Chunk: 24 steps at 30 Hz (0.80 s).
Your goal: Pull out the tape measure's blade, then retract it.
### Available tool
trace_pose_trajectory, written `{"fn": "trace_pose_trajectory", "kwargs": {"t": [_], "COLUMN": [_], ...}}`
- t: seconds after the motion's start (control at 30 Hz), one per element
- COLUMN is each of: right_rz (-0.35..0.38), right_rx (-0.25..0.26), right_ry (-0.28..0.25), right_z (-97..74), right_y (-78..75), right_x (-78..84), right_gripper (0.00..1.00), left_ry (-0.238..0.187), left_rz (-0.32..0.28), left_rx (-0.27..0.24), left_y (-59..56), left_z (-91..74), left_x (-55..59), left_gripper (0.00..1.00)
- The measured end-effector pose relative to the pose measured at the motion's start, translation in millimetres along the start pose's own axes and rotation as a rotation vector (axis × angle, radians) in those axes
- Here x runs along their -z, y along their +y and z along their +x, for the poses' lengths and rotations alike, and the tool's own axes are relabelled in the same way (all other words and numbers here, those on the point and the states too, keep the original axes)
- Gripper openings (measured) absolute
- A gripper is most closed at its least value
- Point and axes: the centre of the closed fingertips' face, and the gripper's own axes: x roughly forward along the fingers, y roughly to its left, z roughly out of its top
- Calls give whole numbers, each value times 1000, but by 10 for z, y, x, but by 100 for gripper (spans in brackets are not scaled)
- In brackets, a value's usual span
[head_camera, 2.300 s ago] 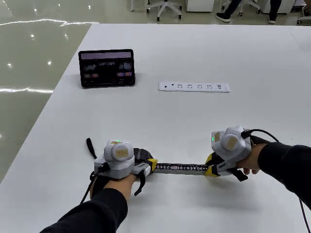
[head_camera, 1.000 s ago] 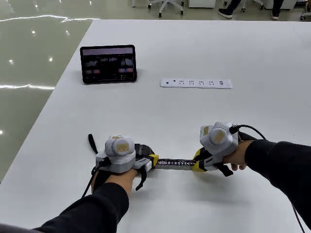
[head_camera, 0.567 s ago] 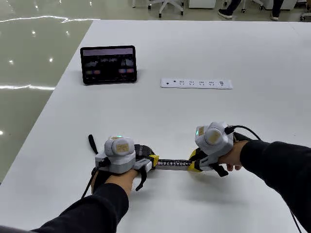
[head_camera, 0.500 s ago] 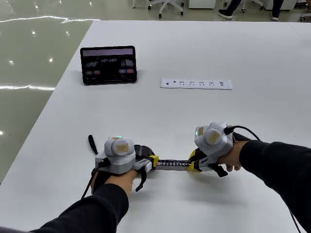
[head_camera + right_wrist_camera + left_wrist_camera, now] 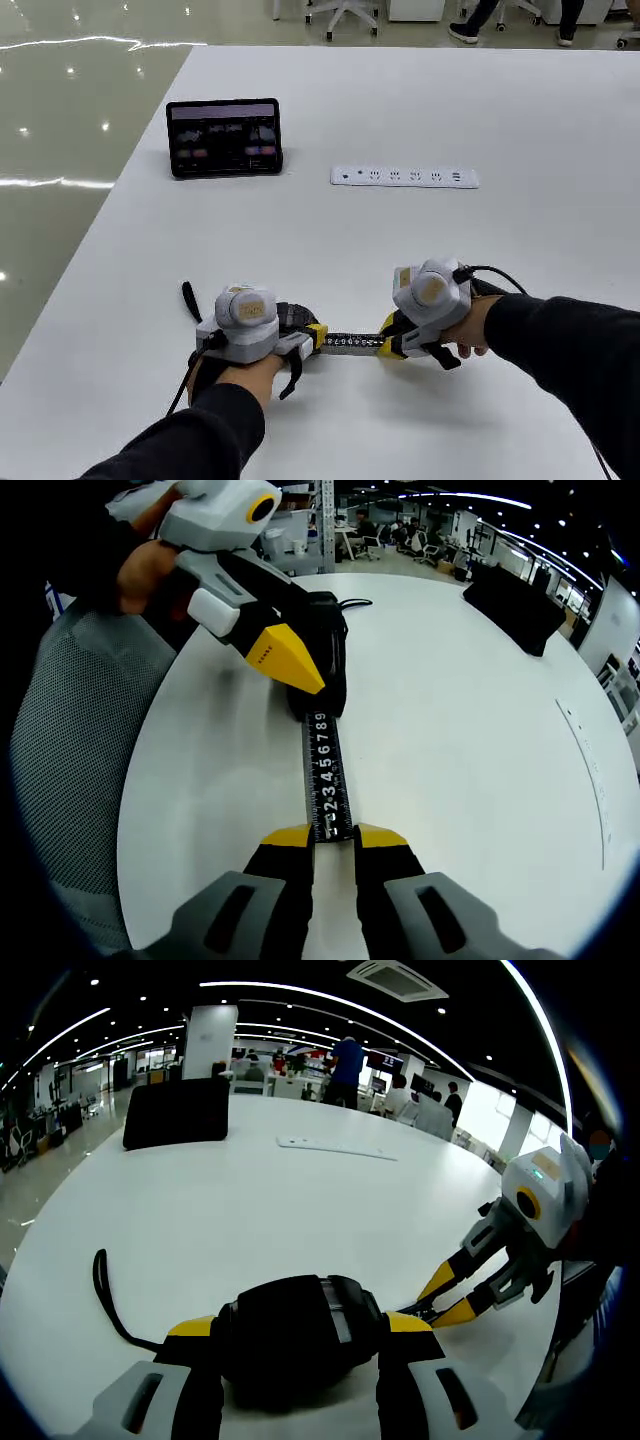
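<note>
The black tape measure case rests on the white table, and my left gripper is shut on its sides. In the left gripper view the case sits between the yellow-tipped jaws of the left gripper. A short length of the blade runs right from the case to my right gripper, which is shut on the blade's end. In the right gripper view the numbered blade leads from the right gripper to the case, where the left gripper holds it.
A dark tablet stands at the back left, and a white power strip lies behind the grippers. The case's black strap trails to the left. The table's left edge drops to a shiny floor.
My right gripper has moved left toward the case with the blade's end, so the exposed blade is much shorter. The left gripper and case have stayed in place.
</note>
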Motion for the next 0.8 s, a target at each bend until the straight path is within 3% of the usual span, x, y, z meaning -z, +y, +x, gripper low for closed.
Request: {"fn": "trace_pose_trajectory", "kwargs": {"t": [0.8], "right_rz": [-14], "right_rx": [21], "right_ry": [-46], "right_z": [111], "right_y": [16], "right_x": [-181], "right_gripper": [10], "left_ry": [-1], "left_rz": [-6], "left_rx": [-1], "left_y": [7], "left_z": [4], "left_x": [-8], "left_gripper": [58]}}
